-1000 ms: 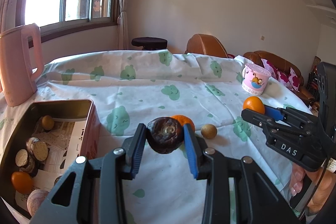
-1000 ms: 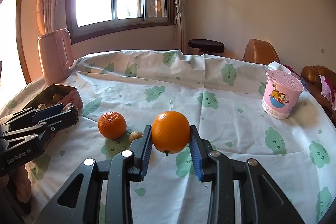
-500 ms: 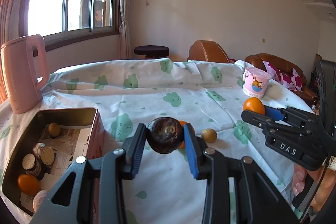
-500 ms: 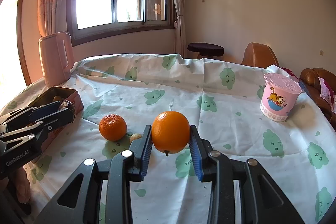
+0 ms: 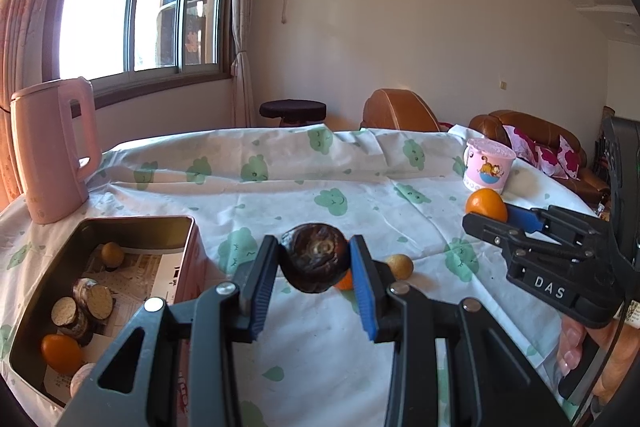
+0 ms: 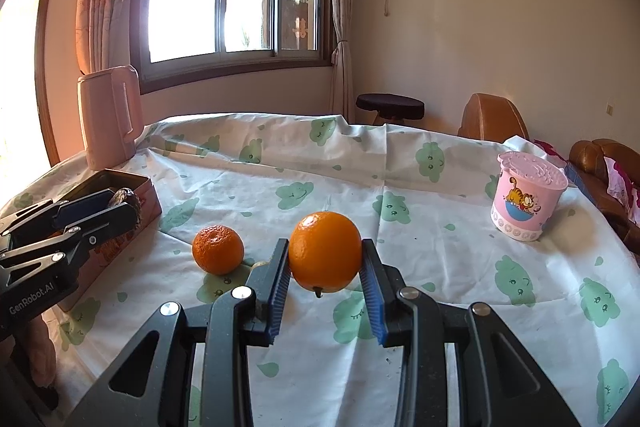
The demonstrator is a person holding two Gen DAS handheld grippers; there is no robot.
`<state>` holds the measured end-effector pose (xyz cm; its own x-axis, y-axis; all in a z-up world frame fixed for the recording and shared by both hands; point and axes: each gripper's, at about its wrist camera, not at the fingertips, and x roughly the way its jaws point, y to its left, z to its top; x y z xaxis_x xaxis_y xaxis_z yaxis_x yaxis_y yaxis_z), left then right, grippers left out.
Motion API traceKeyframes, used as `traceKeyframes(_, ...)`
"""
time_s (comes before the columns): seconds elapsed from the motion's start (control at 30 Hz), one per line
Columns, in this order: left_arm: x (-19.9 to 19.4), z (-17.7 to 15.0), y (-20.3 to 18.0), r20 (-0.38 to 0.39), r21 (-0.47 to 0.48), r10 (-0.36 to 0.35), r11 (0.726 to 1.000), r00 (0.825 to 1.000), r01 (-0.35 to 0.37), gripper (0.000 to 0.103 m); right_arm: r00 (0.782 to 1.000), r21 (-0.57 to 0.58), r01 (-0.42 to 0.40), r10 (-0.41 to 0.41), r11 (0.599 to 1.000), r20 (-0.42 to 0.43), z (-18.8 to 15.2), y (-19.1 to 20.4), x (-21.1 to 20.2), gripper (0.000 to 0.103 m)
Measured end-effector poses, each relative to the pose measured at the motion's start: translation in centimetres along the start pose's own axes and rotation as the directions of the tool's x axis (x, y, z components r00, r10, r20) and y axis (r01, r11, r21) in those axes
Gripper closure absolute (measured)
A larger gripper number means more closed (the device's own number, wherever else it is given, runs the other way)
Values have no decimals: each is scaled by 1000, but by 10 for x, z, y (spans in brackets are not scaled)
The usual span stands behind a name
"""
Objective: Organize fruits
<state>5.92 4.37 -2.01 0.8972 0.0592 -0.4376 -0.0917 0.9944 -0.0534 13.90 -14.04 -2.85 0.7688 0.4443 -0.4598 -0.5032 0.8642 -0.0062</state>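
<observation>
My left gripper (image 5: pixel 314 263) is shut on a dark brown round fruit (image 5: pixel 314 261), held above the cloth just right of the metal tin (image 5: pixel 140 227). The tin holds several fruits, among them an orange one (image 5: pixel 62 353). My right gripper (image 6: pixel 325 259) is shut on a large orange (image 6: pixel 325 255), held above the table. It also shows in the left wrist view (image 5: pixel 486 205). A mandarin (image 6: pixel 218 249) and a small tan fruit (image 5: pixel 400 265) lie on the cloth between the grippers.
A pink kettle (image 5: pixel 54 151) stands behind the tin at far left. A pink cartoon cup (image 6: pixel 528 201) stands at far right. The table wears a white cloth with green clouds (image 6: pixel 300 195). A stool (image 6: pixel 390 105) and brown chairs stand beyond.
Both grippers have lifted and tilted up a little with their fruits still held. The tin and table fruits now sit lower in the views.
</observation>
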Motion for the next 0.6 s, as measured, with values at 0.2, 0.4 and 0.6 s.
traceKeyframes(0.2, -4, 0, 8, -2, -21, 7, 1000, 1000, -7, 65, 1000, -25, 2, -3, 1000, -17, 0, 8, 2, 67)
traceKeyframes(0.4, -16, 4, 28, 9, -53, 24, 998, 1000, -23, 65, 999, -34, -43, 42, 999, -31, 3, 25, 4, 67)
traceKeyframes(0.6, -28, 7, 51, 19, -79, 60, 995, 998, -58, 65, 995, -73, -97, 95, 993, -29, 12, 57, 5, 67)
